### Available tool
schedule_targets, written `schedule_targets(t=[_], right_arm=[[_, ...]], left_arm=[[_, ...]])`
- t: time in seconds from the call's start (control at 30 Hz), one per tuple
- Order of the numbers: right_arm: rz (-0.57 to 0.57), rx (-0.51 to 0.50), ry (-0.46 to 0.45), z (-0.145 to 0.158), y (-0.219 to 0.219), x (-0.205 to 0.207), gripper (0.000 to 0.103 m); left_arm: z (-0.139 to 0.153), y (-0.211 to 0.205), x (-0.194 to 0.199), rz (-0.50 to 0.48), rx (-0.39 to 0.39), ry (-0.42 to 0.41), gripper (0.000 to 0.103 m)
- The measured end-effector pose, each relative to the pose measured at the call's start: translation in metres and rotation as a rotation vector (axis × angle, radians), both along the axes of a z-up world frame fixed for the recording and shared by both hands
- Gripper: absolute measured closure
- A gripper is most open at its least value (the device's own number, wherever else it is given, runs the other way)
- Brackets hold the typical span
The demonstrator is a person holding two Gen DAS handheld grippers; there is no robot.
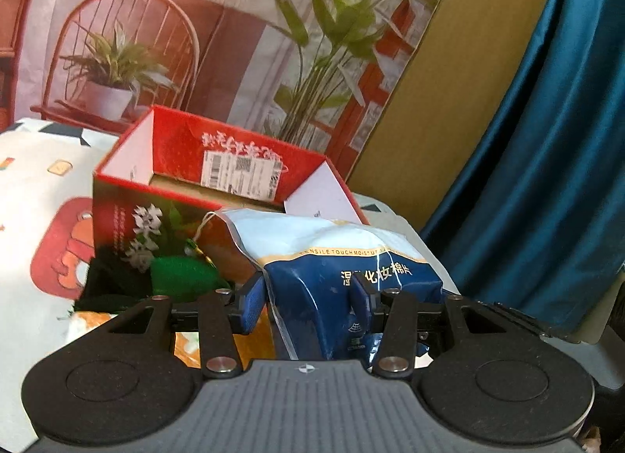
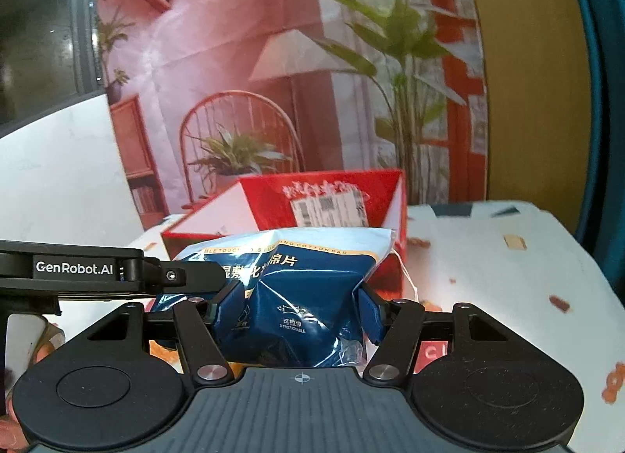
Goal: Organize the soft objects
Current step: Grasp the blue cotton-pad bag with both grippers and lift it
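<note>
A blue and white bag of cotton pads (image 1: 332,254) is lifted off the table in front of an open red box (image 1: 175,148). My left gripper (image 1: 306,302) is shut on the bag's lower part, with its blue pads pressing into the plastic. In the right wrist view my right gripper (image 2: 300,310) is also shut on the bag (image 2: 304,277), crumpling it between both pads. The left gripper's black body (image 2: 78,269) reaches in from the left there. The red box (image 2: 273,195) stands just behind the bag, with its inside mostly hidden.
A green soft item (image 1: 179,277) and a dark one (image 1: 109,277) lie by the box's front left corner. A cartoon-print cloth (image 2: 488,257) covers the table. A printed backdrop (image 1: 234,43) stands behind it, with a blue curtain (image 1: 547,140) at the right. A hand (image 2: 43,339) shows low left.
</note>
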State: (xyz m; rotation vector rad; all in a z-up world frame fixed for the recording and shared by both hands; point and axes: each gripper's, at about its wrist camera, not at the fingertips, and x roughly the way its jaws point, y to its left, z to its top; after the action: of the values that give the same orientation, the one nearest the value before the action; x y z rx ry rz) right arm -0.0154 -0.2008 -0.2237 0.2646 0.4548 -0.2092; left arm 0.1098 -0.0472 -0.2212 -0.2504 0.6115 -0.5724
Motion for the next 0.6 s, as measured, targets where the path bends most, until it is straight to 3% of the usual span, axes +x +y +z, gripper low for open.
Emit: schedule_targets(t=[0.17, 0.37, 0.6], right_arm=[[0.041, -0.033, -0.01, 0.015, 0.007, 0.01, 0.046], [0.092, -0.056, -0.047, 0.041, 0.009, 0.032, 0.047], [0.138, -0.063, -0.085, 0.072, -0.001, 0.082, 0.047]], left_arm=[[0.007, 0.011, 0.001, 0.011, 0.013, -0.027, 0.054], [0.039, 0.022, 0.014, 0.019, 0.043, -0.111, 0.054], [0.077, 0.022, 0.06, 0.009, 0.1, -0.205, 0.053]])
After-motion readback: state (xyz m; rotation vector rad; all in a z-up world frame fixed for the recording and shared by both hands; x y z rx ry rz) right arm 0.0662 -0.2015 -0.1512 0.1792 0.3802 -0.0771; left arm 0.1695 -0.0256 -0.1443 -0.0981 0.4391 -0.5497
